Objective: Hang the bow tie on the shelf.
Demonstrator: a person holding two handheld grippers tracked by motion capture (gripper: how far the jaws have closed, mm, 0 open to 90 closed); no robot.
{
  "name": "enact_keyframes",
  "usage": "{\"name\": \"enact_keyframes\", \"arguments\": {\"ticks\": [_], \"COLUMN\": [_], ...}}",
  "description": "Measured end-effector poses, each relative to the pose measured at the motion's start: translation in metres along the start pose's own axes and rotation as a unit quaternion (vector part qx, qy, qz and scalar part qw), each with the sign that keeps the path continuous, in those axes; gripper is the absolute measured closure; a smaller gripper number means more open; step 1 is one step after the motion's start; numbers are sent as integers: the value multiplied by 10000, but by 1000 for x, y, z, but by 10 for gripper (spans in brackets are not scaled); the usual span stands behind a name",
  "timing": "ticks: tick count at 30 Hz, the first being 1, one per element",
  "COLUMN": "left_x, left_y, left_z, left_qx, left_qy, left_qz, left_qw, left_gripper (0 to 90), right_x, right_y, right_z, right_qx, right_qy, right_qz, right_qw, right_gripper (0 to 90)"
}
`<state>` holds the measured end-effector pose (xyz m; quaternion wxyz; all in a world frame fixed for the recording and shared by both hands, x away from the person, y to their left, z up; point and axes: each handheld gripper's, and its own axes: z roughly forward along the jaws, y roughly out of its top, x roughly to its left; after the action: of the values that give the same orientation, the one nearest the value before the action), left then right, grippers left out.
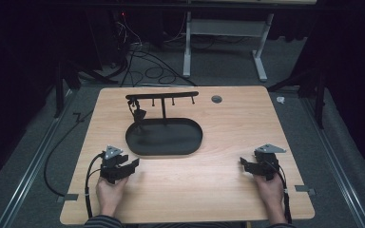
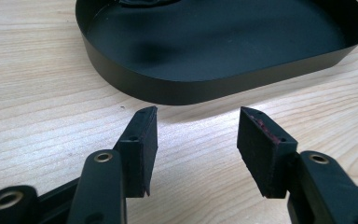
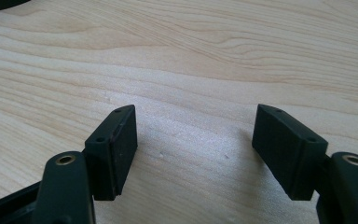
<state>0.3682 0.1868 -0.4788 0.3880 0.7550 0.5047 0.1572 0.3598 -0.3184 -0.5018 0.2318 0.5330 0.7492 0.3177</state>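
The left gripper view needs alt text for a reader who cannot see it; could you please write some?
Open black tongs hover over a light wooden table, pointing at the near wall of a shallow black oval metal tray just ahead. Nothing sits between the jaws.

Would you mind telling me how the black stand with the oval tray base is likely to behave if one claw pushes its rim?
The stand would probably slide rather than tip, since its oval tray sits wide and flat on the smooth wooden table. It looks like stiff, thin metal, so likely fairly light. Pushing high on the top bar might rock it.
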Motion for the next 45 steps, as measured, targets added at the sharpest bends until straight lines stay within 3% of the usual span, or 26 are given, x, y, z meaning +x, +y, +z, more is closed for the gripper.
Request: {"name": "enact_keyframes", "arguments": {"ticks": [13,29,33,45], "left_x": [-3,-9,-9,-10], "left_y": [-6,-10,-14,-15], "left_z": [17,29,30,29], "left_qx": [162,152,-6,25], "left_qy": [279,578,574,620], "left_qz": [72,448,431,372], "left_qw": [9995,9972,9974,9974], "left_gripper": [484,463,441,345], "right_x": [0,0,0,0], "right_y": [0,0,0,0], "right_z": [0,0,0,0], "right_qx": [-4,-8,-10,-5], "right_qy": [1,4,9,2], "right_qz": [-5,-12,-8,-18], "right_qw": [10000,10000,10000,10000], "right_gripper": [320,319,319,319]}}
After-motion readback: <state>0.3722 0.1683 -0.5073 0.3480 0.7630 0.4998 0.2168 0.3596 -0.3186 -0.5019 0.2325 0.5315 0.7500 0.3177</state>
